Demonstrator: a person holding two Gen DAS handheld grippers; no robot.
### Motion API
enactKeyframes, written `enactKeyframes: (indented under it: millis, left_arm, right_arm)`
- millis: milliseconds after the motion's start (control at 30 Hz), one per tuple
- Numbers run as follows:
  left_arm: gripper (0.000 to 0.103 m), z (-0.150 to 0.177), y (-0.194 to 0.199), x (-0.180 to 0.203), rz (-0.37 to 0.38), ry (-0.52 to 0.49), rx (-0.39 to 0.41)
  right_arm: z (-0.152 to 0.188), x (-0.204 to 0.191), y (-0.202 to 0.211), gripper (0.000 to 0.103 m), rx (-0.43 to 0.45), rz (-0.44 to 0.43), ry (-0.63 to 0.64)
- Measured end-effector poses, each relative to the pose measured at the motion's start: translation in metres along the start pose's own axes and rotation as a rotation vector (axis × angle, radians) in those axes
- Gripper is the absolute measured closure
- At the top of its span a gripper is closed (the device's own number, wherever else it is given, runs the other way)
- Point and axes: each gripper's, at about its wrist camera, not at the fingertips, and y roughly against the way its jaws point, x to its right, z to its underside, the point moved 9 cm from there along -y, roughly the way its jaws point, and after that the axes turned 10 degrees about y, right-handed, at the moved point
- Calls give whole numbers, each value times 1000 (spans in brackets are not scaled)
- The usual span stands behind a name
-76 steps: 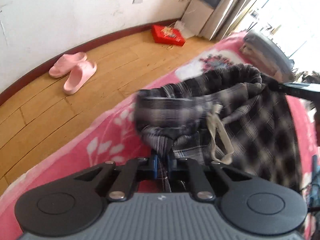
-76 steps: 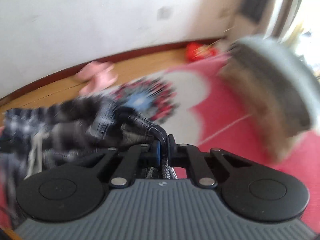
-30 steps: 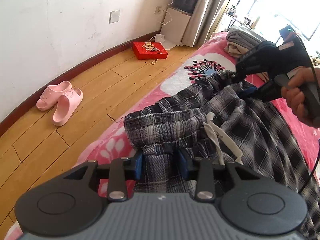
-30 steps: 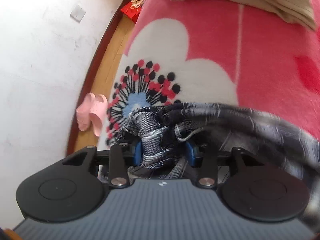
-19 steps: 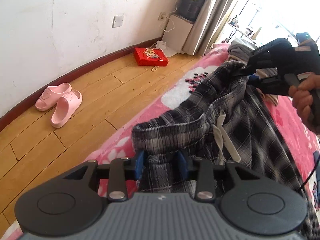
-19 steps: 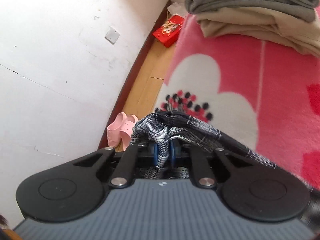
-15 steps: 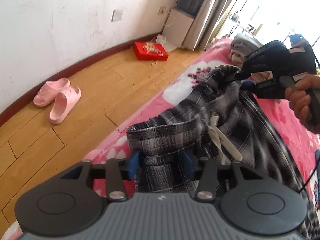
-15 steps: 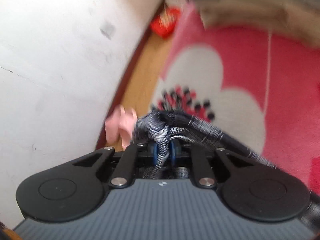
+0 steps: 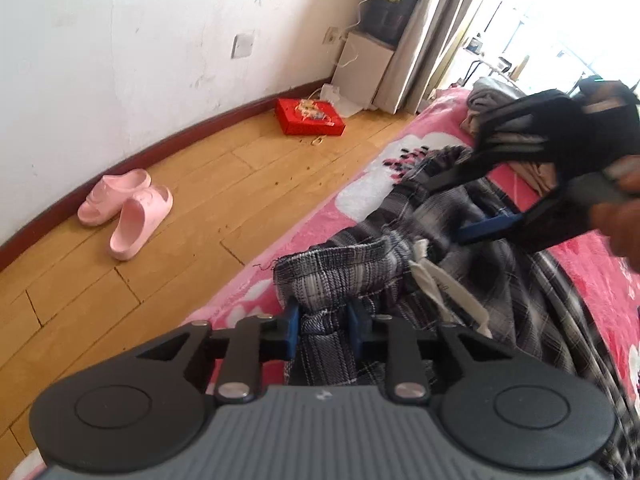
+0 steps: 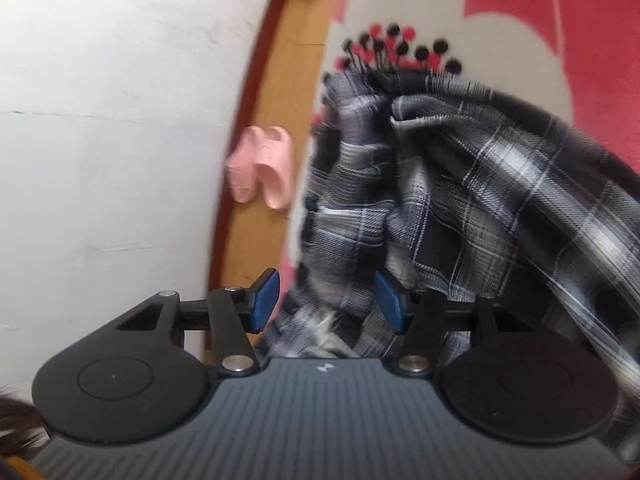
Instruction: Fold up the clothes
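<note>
Plaid cloth, dark grey and white: the trousers (image 9: 472, 264) lie bunched on the pink blanket (image 9: 592, 280), near the bed edge beside the wooden floor (image 9: 192, 216).

My left gripper (image 9: 322, 326) has a fold of the waistband between its blue pads (image 9: 291, 330). Jaws have just been closing, and the pads now press the cloth from both sides, so I read that as a pinch on the trousers. A pale drawstring (image 9: 440, 284) hangs just right of that fold.

My right gripper (image 10: 326, 300) has just been opening. Its blue pads (image 10: 264, 300) stand spread. Cloth sits in the gap, and the left-hand pad is clear of it; the right-hand pad is at the cloth edge, and blur keeps me from calling contact. In the left wrist view I see the same gripper (image 9: 452, 204) from outside, spread over the far end of the garment, with my hand (image 9: 620, 216) on its grip at the frame edge.

Beyond it, folded clothes (image 9: 492, 98) are stacked on the blanket. On the floor: pink slippers (image 9: 128, 208) near the wall and a red box (image 9: 310, 118) further along.
</note>
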Motion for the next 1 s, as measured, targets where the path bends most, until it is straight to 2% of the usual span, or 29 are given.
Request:
enactKeyframes:
  millis: [200, 267, 333, 433, 500, 633, 700, 800, 900, 1000]
  left_arm:
    - [82, 5, 9, 19, 46, -75, 20]
    - [81, 7, 9, 25, 65, -92, 16]
    - [79, 6, 8, 26, 68, -87, 8]
    - [69, 5, 7, 20, 60, -63, -1]
    - [69, 4, 6, 14, 55, -35, -5]
    - [62, 2, 2, 2, 58, 22, -30]
    - [60, 3, -4, -5, 57, 50, -59]
    - [57, 6, -14, -14, 53, 96, -103]
    - [60, 5, -22, -22, 60, 163, -121]
    - [74, 3, -27, -28, 48, 230, -122]
  right_arm:
    - [-7, -2, -32, 53, 9, 33, 6]
    - [-7, -3, -33, 69, 23, 57, 31]
    - [-6, -4, -32, 74, 42, 66, 49]
    - [-5, -9, -20, 80, 107, 25, 85]
    - [-7, -16, -13, 84, 147, -13, 109]
    - [-15, -30, -11, 93, 186, -56, 163]
    - [-20, -33, -21, 93, 180, -58, 170]
    - [-30, -29, -42, 93, 154, -109, 146]
    - [-36, -25, -51, 94, 156, -158, 155]
    - [-38, -23, -56, 94, 160, -208, 183]
